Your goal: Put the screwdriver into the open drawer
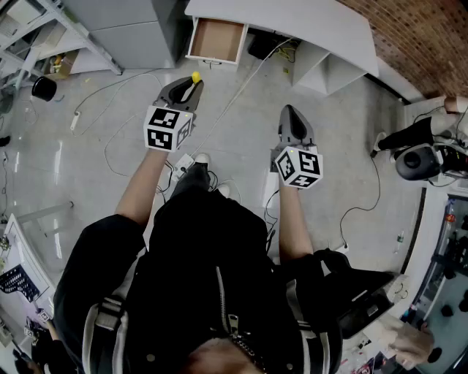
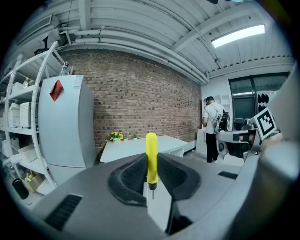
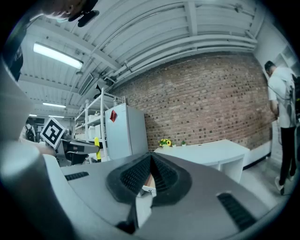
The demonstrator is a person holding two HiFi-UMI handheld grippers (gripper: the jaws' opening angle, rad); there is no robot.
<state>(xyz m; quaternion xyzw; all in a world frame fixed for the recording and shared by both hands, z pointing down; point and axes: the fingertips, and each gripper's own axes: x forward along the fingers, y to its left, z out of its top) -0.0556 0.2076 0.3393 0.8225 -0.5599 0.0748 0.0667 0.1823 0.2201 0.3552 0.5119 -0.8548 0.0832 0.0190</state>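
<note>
A screwdriver with a yellow handle (image 2: 151, 157) stands upright between the jaws of my left gripper (image 2: 151, 174), which is shut on it, its short metal tip pointing down. In the head view the yellow handle (image 1: 195, 76) pokes out past the left gripper (image 1: 187, 89), a little below the open drawer (image 1: 216, 40) of the white desk (image 1: 307, 22). The drawer's brown wooden bottom looks empty. My right gripper (image 1: 292, 124) hangs over the floor to the right, jaws shut with nothing between them, seen in its own view as the right gripper (image 3: 150, 169).
White cables (image 1: 110, 139) trail across the grey floor. A grey cabinet (image 1: 135, 29) stands left of the drawer and metal shelving (image 1: 36, 29) at far left. A brick wall (image 2: 140, 98) backs the desk. A person (image 2: 213, 126) stands at the right, near a round device (image 1: 417, 161).
</note>
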